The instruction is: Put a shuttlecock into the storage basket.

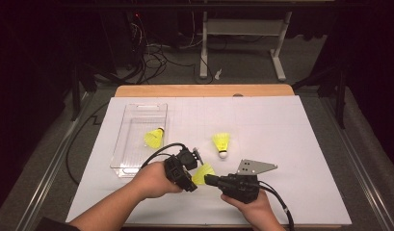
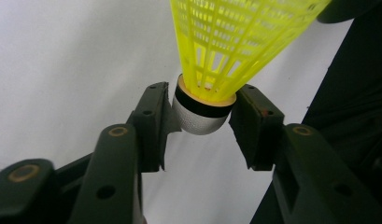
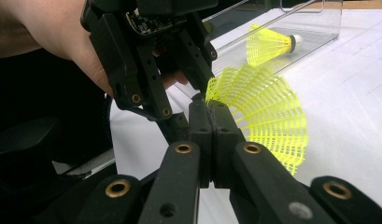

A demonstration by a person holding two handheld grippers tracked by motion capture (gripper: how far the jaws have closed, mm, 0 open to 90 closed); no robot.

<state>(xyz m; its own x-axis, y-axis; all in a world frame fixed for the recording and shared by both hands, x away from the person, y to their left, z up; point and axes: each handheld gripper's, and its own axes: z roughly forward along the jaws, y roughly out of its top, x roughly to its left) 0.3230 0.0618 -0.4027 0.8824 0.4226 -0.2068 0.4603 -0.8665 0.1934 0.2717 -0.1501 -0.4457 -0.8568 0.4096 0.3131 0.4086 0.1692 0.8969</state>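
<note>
The held shuttlecock [image 1: 203, 173] lies between the two grippers, near the front right corner of the clear tray [image 1: 135, 166]; in the high view its cork base is hidden behind the left gripper [image 1: 190, 177], and only the yellow skirt shows. In the left gripper view the skirt is cut off by the top edge; the cork base [image 2: 201, 112] sits between the jaws, the left pad touching it, while contact at the right pad is hard to make out; whether this gripper grasps the base or merely brackets it cannot be told. The right gripper [image 1: 207, 180] is clenched; in the right gripper view its pads meet over the rim of the skirt [image 3: 268, 116], pinching the mesh; the left gripper's fingertips and the cork are hidden there behind these jaws.

A second shuttlecock [image 1: 154, 138] lies on its side inside the tray, against its right wall; a third shuttlecock [image 1: 222, 143] stands to the right of the tray, cork down on the sheet, well apart from it. The person's forearms are cut off at the bottom edge.

The tray rests on a white sheet [image 1: 281, 144] covering a wooden table [image 1: 204, 90]; beyond the tray the room is dark, with tangled cables [image 1: 153, 60] on the floor and a white desk frame [image 1: 242, 33]; details there are hard to make out.
</note>
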